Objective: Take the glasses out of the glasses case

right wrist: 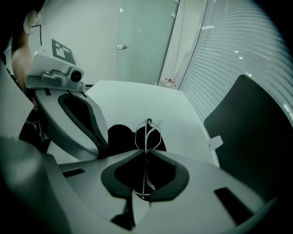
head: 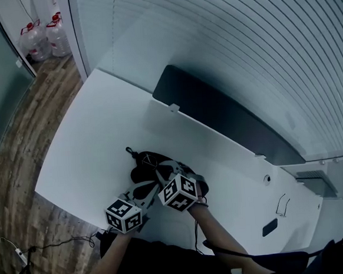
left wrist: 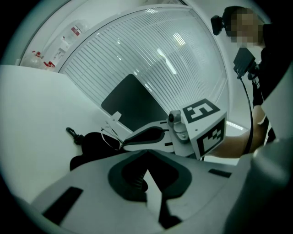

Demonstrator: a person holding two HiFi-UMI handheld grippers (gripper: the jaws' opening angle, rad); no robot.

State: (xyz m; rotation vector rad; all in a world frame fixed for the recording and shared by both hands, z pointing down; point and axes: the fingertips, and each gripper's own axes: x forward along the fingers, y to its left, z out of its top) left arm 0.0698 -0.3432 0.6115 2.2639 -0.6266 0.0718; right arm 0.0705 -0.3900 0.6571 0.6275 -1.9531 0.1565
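The black soft glasses case [head: 140,172] lies on the white table [head: 89,146] close to its near edge, with a black clip [head: 129,150] at its far end. My left gripper [left wrist: 146,153] is shut on the near edge of the case [left wrist: 89,146]. My right gripper [right wrist: 146,153] is shut on thin wire-rimmed glasses [right wrist: 147,130]. Their rims stick out past the jaw tips, above the case [right wrist: 120,137]. In the left gripper view the glasses [left wrist: 111,139] show at the tip of the right gripper [left wrist: 137,137]. The head view has both marker cubes side by side over the case.
A long dark panel [head: 217,115] stands along the table's back, under white blinds [head: 240,33]. A small white clip [head: 174,108] sits at the panel's foot. Water bottles [head: 45,40] stand on the wooden floor at far left, and a power strip [head: 20,254] lies near the person.
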